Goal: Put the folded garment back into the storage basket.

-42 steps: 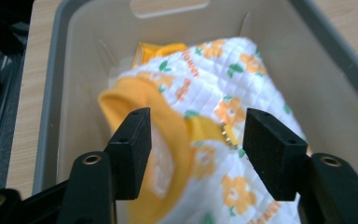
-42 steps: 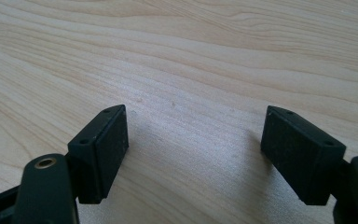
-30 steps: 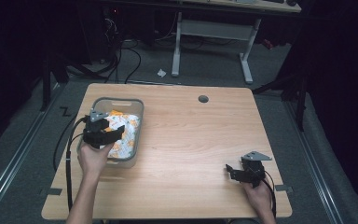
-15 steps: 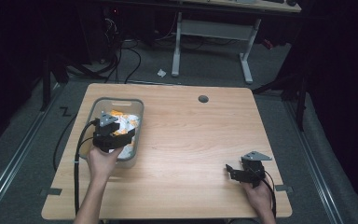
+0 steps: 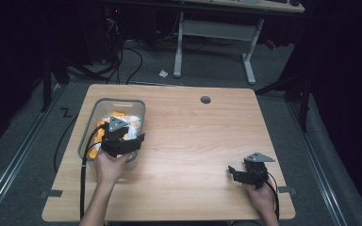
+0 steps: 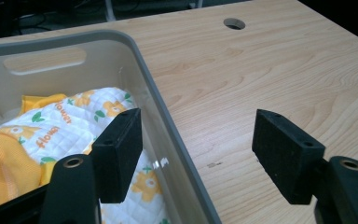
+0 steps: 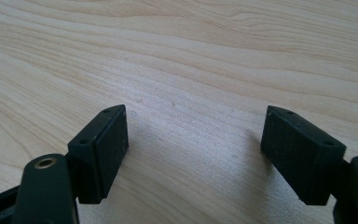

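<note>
- Two claws in use. My left claw (image 5: 122, 143) hung over the near right corner of the grey bin (image 5: 140, 106), jaws wide, gripping nothing; in the left gripper view one jaw sat inside the bin above the cloth and the other out over the tabletop (image 6: 270, 70), so the bin's right wall ran between them.
- My right claw (image 5: 238, 174) rested low on the near right part of the tabletop, well apart from the bin, jaws wide, bare wood between them.
- Step in hand, as I judged it: reaching into the bin for a cloth, nothing gripped yet.
- Next move called for shifting the left claw fully inside the wall, lowering onto a fold, then closing.
- Bin contents: a white quilted cloth with orange flower print (image 6: 81, 121), and an orange mesh fabric (image 6: 7, 161) touching it. Number of pieces I could not tell.
</note>
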### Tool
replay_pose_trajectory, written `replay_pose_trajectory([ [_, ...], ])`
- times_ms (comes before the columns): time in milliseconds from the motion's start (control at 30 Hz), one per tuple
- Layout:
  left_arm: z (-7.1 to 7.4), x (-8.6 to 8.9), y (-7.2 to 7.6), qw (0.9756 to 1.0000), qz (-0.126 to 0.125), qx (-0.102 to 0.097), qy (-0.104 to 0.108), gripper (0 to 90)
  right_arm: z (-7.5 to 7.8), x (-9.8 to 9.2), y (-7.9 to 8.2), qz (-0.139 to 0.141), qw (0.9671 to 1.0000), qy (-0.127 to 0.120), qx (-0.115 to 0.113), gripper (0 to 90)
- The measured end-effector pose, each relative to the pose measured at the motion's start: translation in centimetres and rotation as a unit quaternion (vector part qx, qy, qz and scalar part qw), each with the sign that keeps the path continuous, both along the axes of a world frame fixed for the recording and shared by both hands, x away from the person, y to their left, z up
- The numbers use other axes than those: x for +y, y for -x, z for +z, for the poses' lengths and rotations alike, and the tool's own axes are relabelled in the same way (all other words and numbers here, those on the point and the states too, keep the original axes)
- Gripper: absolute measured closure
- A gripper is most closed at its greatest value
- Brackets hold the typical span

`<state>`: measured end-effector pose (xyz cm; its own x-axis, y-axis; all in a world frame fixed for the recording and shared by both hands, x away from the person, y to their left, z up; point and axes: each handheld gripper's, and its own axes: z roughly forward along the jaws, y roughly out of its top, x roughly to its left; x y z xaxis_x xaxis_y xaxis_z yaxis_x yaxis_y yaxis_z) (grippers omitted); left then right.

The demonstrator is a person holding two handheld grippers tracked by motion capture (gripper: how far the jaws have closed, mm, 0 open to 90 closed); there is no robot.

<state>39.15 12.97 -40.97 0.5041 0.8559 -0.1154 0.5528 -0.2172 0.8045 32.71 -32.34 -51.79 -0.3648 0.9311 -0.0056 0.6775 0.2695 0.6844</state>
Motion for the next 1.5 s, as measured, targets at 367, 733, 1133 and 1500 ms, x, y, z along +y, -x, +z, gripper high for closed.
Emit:
replay_pose_trajectory([
  [367, 0.0, -1.3, 0.4, 0.9998, -0.015, -0.001, 0.009, 33.3, 0.0, 0.0, 0.0, 0.0, 1.0, 0.0, 0.0, 23.5],
  [733, -0.4, -2.1, 1.0, 0.9994, -0.019, -0.01, 0.025, 34.7, 0.0, 0.0, 0.0, 0.0, 1.0, 0.0, 0.0, 23.4],
  [1133, -0.7, -3.4, 1.5, 0.9985, -0.039, -0.003, 0.037, 34.5, 0.0, 0.0, 0.0, 0.0, 1.0, 0.0, 0.0, 23.4],
  [1500, -1.0, -5.2, 1.4, 0.9973, -0.057, 0.009, 0.045, 35.5, 0.0, 0.0, 0.0, 0.0, 1.0, 0.0, 0.0, 23.4],
])
